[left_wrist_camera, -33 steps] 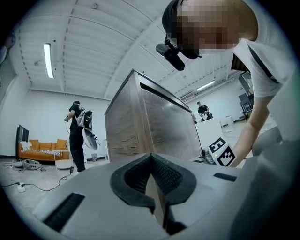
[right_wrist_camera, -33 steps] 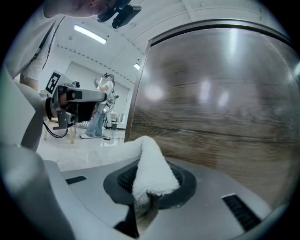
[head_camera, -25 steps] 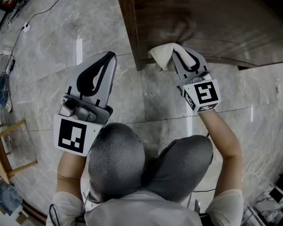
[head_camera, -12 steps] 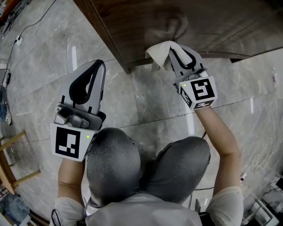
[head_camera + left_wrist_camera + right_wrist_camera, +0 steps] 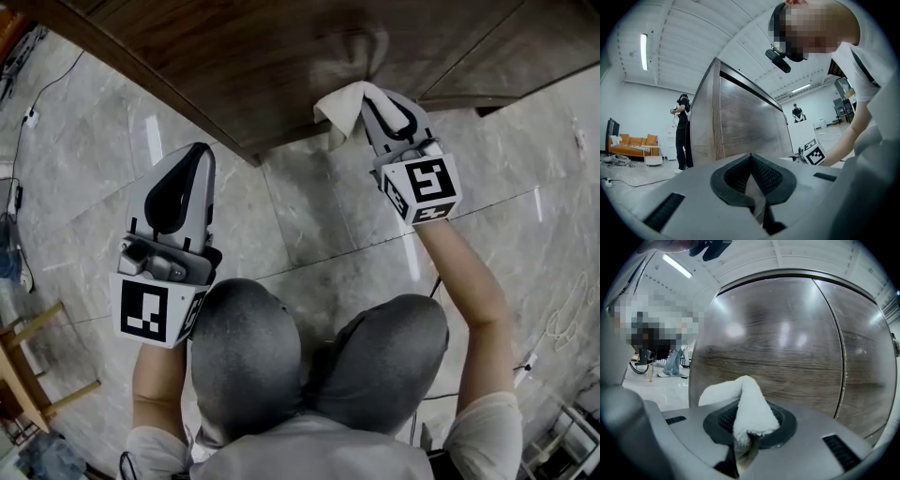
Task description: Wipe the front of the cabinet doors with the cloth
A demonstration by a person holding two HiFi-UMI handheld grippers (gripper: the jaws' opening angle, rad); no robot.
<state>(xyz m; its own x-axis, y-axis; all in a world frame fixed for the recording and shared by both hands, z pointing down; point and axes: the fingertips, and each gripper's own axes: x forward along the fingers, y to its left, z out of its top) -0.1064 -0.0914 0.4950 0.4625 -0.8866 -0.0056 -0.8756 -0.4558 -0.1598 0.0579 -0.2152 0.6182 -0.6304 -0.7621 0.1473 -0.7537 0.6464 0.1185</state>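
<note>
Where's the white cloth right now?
The cloth sits upper right in the head view, pinched in the right gripper, close to the cabinet door.

The grey two-jaw left gripper [image 5: 190, 153] points forward on a bent bare forearm [image 5: 155, 375], its jaws seemingly meeting at the tips with nothing between them. The grey right gripper [image 5: 377, 94] reaches further out on a nearly straight arm [image 5: 469, 291], jaws clamped on a white terry cloth [image 5: 342, 103].

1. Grey marble-tile floor [image 5: 309, 225].
2. Wooden cabinet [image 5: 281, 56] stands on it, straight ahead of right gripper [image 5: 373, 98] jaws.
3. Cable [image 5: 31, 118] far left of left gripper [image 5: 190, 155] jaws; wooden stool frame [image 5: 33, 321] left and behind them.
</note>
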